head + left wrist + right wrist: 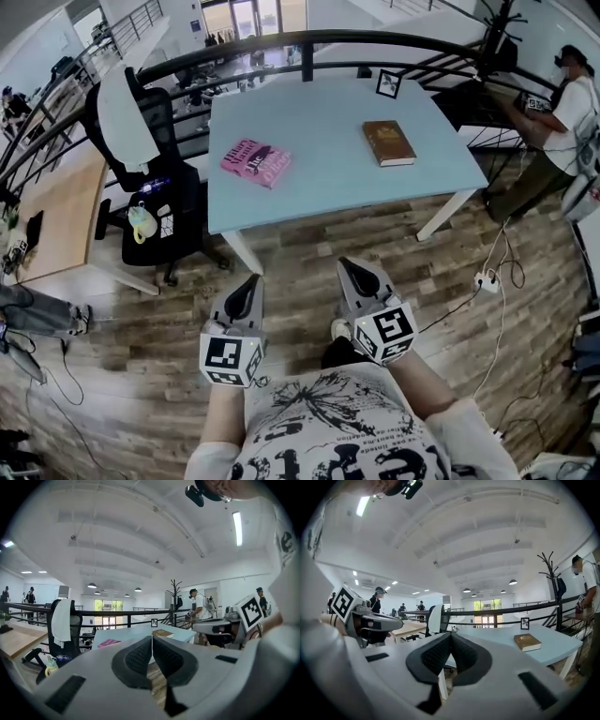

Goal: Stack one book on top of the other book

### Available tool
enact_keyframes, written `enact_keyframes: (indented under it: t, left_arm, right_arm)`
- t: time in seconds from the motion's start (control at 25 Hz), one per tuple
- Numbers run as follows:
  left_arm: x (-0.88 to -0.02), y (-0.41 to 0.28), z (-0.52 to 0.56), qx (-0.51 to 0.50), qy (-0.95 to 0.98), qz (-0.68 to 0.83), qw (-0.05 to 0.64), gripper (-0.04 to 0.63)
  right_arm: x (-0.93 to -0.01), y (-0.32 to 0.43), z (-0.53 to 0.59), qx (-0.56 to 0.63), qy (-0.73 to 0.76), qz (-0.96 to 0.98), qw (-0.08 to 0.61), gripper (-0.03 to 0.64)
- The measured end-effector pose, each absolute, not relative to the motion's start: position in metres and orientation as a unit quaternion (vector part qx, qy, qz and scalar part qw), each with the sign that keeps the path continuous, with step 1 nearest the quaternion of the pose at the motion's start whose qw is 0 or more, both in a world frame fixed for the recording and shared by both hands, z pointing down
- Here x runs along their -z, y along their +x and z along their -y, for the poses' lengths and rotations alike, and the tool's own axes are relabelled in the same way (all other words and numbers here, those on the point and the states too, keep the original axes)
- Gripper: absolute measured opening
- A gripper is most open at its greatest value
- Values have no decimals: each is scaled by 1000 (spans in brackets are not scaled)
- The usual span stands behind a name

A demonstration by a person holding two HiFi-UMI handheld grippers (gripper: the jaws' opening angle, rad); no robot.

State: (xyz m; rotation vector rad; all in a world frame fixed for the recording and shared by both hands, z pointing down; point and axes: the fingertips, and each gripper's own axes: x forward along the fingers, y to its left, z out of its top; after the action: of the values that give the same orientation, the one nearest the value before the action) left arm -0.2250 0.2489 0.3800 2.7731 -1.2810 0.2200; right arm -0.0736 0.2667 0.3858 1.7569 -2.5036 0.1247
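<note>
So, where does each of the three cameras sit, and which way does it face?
Head view: on the head, steeply down at table, pink book, brown book; left gripper, right gripper, forearms show.
Left gripper view: on that gripper, along its shut jaws toward the table; right gripper at right.
Right gripper view: likewise, left gripper at left.
All three share the brown book.

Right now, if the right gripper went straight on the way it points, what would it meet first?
Likely the near edge of the blue table; the right gripper, shut, aims left of the brown book. Depth is unclear.
</note>
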Motion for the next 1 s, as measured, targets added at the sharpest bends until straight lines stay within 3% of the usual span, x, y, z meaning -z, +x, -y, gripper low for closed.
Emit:
enact_keyframes:
  t: [0.48,1.0]
  left_arm:
    - [-395,-102,-129,-102,873,475,43,9]
    - [-432,-140,-26,-123,824,546,95,9]
  right_arm:
    - [-402,48,-126,-54,518,851,69,-6]
    - [-444,22,-7,-110,454,879,96,-6]
